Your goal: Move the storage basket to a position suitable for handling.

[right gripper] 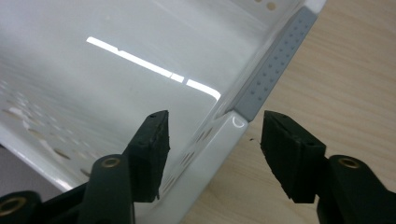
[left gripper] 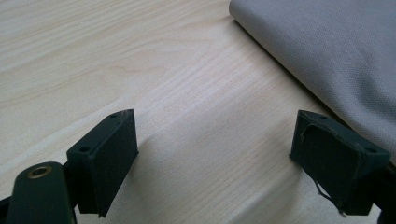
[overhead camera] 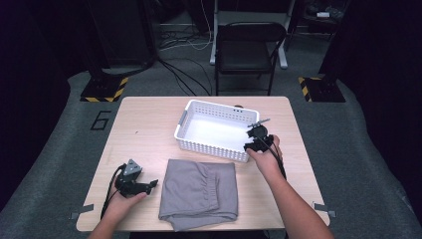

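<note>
Basket (overhead camera: 217, 130) sits at the table's twelve o'clock; the right gripper (right gripper: 212, 140) straddles its corner rim half-open, gripping nothing, likely to reposition it. The left gripper (left gripper: 212, 154) rests wide open, empty, beside the folded grey shorts (overhead camera: 199, 191).

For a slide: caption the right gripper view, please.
Right gripper, jaws open, straddles the white basket's corner wall above the table.

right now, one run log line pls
left gripper open, by cloth | right gripper open, astride basket corner | basket empty
</note>
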Motion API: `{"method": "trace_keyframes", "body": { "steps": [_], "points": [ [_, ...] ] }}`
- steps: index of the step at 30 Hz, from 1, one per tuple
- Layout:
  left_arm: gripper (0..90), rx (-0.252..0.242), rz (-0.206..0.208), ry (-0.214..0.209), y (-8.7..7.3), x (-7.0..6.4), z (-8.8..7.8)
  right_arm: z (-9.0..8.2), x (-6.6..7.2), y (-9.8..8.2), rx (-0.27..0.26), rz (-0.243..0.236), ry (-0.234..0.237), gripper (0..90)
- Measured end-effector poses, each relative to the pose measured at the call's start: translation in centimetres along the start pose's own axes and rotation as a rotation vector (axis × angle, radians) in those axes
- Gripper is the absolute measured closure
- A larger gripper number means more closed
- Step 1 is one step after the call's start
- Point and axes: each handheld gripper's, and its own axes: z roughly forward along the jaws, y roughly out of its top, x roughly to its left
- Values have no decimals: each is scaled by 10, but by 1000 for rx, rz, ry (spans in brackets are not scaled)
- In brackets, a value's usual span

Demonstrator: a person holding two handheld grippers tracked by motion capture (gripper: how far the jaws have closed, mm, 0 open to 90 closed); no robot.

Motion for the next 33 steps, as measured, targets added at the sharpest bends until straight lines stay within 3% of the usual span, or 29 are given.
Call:
{"method": "trace_keyframes", "body": {
  "steps": [2, 3, 12, 21, 24, 29, 33],
  "points": [
    [142, 0, -1, 1, 0, 0, 0, 0, 1, -2, 4, 0, 20, 502],
    [142, 0, 0, 1, 0, 0, 0, 0, 3, -2, 9, -4, 5, 515],
    [142, 12, 4, -4, 1, 0, -1, 5, 11, 4, -14, -26, 24, 536],
    [142, 11, 6, -3, 1, 0, -1, 7, 19, 7, -40, -122, 69, 609],
    [142, 13, 7, -5, 1, 0, -1, 5, 21, 6, -20, -96, 79, 609],
    [142, 13, 6, -4, 1, 0, -1, 3, 22, 3, -26, -107, 64, 605],
    [141, 13, 6, -4, 1, 0, -1, 2, 21, 0, -33, -86, 69, 602]
  ]
}}
